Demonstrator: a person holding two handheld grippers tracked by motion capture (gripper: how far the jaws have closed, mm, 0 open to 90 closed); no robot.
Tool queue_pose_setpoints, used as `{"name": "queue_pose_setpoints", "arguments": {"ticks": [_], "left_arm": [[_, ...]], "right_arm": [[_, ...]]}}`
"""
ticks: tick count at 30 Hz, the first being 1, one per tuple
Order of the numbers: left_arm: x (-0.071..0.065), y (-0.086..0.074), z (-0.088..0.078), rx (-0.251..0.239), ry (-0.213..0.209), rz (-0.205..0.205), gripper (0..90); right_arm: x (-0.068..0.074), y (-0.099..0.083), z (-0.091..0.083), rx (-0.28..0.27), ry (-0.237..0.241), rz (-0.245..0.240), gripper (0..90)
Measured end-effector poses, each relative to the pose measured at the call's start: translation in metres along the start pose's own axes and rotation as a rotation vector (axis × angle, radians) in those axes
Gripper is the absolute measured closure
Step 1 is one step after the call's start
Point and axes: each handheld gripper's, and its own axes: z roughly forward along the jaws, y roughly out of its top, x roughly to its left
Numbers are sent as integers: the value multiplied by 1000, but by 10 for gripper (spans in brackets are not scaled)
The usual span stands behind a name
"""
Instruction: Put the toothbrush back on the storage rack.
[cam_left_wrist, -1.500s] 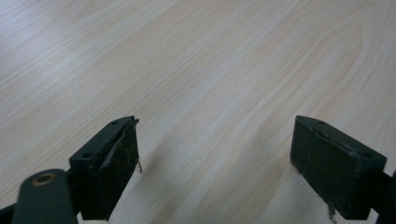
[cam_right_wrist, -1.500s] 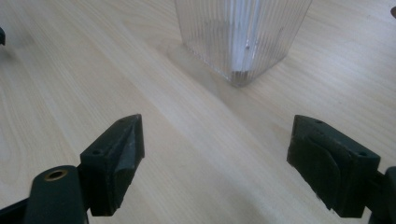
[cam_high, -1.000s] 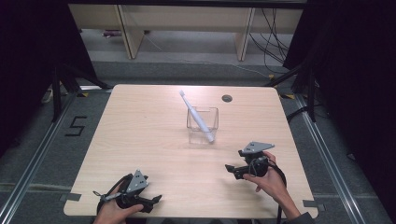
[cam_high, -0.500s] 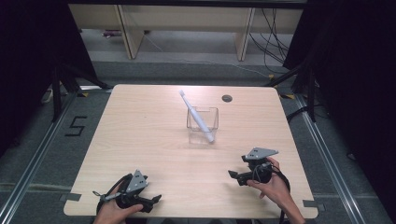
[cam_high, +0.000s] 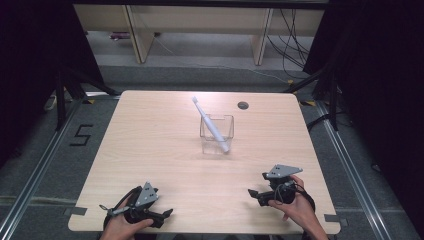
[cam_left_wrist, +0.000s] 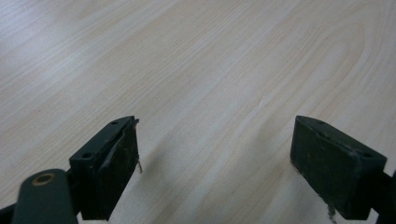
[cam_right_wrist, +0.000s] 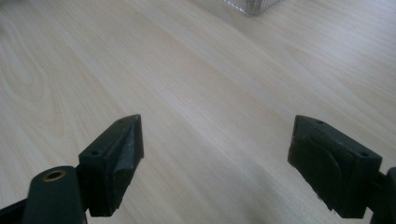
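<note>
Down at the lower left of the high view, left gripper low over the table, jaws spread wide, holding nothing. Lower right, right gripper, likewise gaping and empty, aimed toward frame centre. Farther up, mid-frame, white toothbrush leaning in the clear cup, long axis diagonal, head pointing upper left, handle end lower right.

Wooden table carries a clear square container near centre, with a white toothbrush leaning inside, head up and tilted to the far left. Left gripper and right gripper rest at the near edge, well apart; jaw gaps are hard to judge here.
</note>
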Motion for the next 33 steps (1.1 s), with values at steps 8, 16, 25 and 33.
{"name": "queue_pose_setpoints", "arguments": {"ticks": [8, 16, 25, 33], "left_arm": [[1, 0, 0, 3, 0, 8, 150], [1, 0, 0, 4, 5, 3, 150], [0, -1, 0, 5, 5, 2, 150], [0, -1, 0, 0, 5, -3, 150]], "right_arm": [[0, -9, -3, 31, -4, 28, 168], [-1, -18, -7, 37, -11, -7, 171], [-3, -27, -14, 24, -11, 5, 176], [-2, -31, -15, 25, -14, -28, 175]]}}
